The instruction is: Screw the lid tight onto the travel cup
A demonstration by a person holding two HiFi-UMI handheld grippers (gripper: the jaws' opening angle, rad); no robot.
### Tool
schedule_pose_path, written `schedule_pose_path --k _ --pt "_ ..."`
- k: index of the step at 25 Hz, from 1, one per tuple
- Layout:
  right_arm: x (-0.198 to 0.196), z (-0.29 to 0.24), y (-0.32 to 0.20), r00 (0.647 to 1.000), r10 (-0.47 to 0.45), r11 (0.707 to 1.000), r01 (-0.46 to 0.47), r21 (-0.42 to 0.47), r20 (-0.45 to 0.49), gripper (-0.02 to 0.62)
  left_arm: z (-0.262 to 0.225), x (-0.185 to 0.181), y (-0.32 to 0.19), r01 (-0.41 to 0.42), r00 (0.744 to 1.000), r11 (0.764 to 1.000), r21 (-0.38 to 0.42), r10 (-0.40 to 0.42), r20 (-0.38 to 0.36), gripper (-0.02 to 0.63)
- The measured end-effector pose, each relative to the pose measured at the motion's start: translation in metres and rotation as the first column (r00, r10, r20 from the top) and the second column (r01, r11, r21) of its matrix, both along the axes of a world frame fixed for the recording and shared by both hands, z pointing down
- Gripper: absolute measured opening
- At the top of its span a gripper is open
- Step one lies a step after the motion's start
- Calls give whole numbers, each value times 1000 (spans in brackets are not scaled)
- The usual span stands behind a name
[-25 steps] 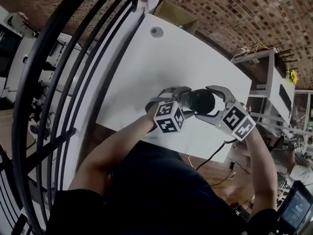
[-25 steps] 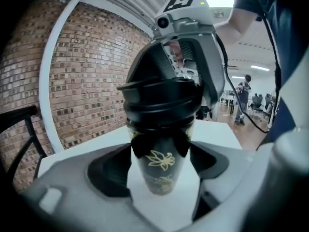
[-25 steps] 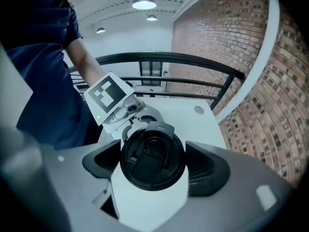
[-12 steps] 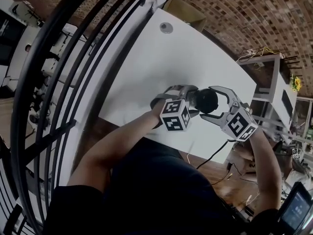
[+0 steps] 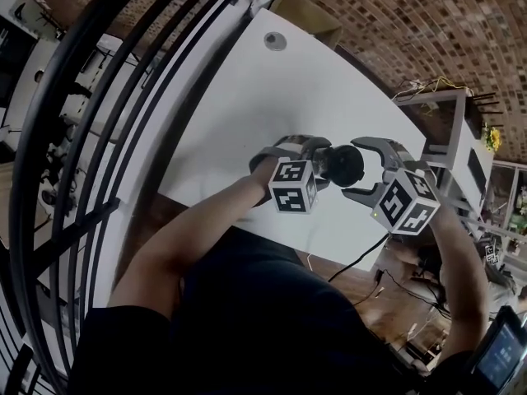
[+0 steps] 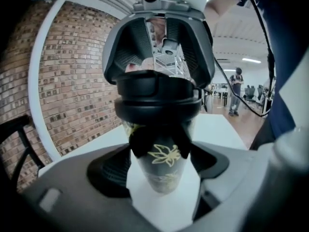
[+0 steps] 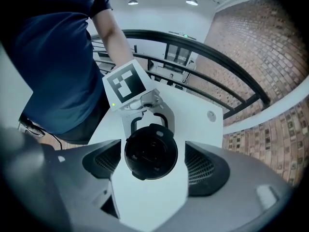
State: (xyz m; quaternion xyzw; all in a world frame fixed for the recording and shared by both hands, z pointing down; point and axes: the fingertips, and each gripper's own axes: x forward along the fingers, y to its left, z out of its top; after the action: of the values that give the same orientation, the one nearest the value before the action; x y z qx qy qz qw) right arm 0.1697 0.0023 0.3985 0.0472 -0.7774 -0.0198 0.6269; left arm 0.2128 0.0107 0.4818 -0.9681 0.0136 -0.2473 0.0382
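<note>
Right gripper, head view first: hangs nose-down over the black lid, jaws spread to either side, gripping nothing. Shows its marker cube rolled round against a second ago, lid staying put all the while. With the jaws loose now, reads as a wind-back between twists, so probably more turning to come, and no proof yet of a tight lid. Left gripper: keeps the same spot as a second ago, tucked in under the lid, close to the near edge of the white table.

Over to the left gripper view: clamps the travel cup by its dark band, pads pressing from both sides, cup upright and dead centre over the table. Picks out a gold leaf print on the cup wall. Has the lid sitting level on the mouth; how tight, impossible to say. Catches the right gripper's two fingers straddling the lid from above.

Right gripper view, looking straight down: frames the lid as a dark disc between the two pads, slivers of white table showing on both sides, so no contact there. Keeps the cup's inside fully hidden under the lid; contents, if any, impossible to tell.
</note>
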Motion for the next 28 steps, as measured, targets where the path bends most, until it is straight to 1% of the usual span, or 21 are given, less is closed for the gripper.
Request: schedule_pose_path --k 1,3,7,9,10,11,12,14,15,16,17,18,19,20,21,22,23,24,25,26,28 --pt "1 4 1 1000 -7 1000 6 -19 -26 412 0 0 0 -5 1000 1000 -1 5 -1 383" --pt "2 9 3 998 -9 999 6 -47 -64 336 1 0 1 -13 1000 1000 -2 13 -1 383" --pt "-1 10 2 997 13 997 -20 -77 -82 336 1 -2 0 -15 1000 1000 -8 15 4 383" --pt "-2 9 2 994 81 991 -88 -102 -68 336 1 -1 0 -9 1000 1000 -17 9 6 383" --pt "-1 9 1 989 140 983 -146 -115 -55 336 0 -1 0 -4 1000 1000 -21 4 6 383" --pt "0 9 0 976 214 968 -217 -130 -39 336 0 0 0 1 1000 1000 -23 -1 6 383" --pt "1 10 -1 955 295 944 -295 -148 -24 336 0 0 0 6 1000 1000 -26 -6 6 383" --pt "6 11 -4 897 442 881 -435 -188 -5 336 1 1 -1 15 1000 999 -31 -15 6 383" --pt "10 13 -5 872 490 854 -481 -200 -4 336 1 1 -1 19 1000 999 -33 -19 6 383" --pt "13 14 -6 852 524 833 -515 -202 -8 336 1 2 -1 20 1000 999 -34 -20 6 383" --pt "15 14 -6 838 546 820 -538 -196 -15 336 1 2 -1 20 1000 999 -34 -20 7 383" --pt "15 14 -6 835 549 819 -543 -185 -19 336 1 2 -1 19 1000 999 -33 -19 7 383" --pt "12 12 -5 848 530 835 -525 -167 -19 336 1 2 0 18 1000 999 -32 -18 6 383" --pt "8 10 -4 874 486 864 -484 -139 -21 339 1 2 1 17 1000 999 -31 -16 5 385" --pt "4 8 -4 903 429 897 -430 -103 -29 369 1 3 2 14 1000 999 -29 -14 3 385" --pt "2 7 -5 926 374 924 -376 -67 -46 392 1 3 3 13 1000 1000 -25 -13 3 385" --pt "2 7 -6 942 329 943 -332 -41 -68 402 1 4 3 14 1000 1000 -23 -14 2 385" --pt "2 6 -7 950 298 953 -302 -28 -89 409 1 4 3 17 1000 1000 -24 -17 2 385" --pt "2 6 -7 952 286 956 -290 -28 -105 409 1 4 2 22 1000 999 -27 -22 1 385" --pt "2 7 -5 950 288 955 -294 -38 -116 411 1 4 2 28 1000 999 -32 -28 -1 385" --pt "4 11 3 943 305 947 -316 -65 -134 434 1 3 1 38 999 998 -42 -39 -7 385"
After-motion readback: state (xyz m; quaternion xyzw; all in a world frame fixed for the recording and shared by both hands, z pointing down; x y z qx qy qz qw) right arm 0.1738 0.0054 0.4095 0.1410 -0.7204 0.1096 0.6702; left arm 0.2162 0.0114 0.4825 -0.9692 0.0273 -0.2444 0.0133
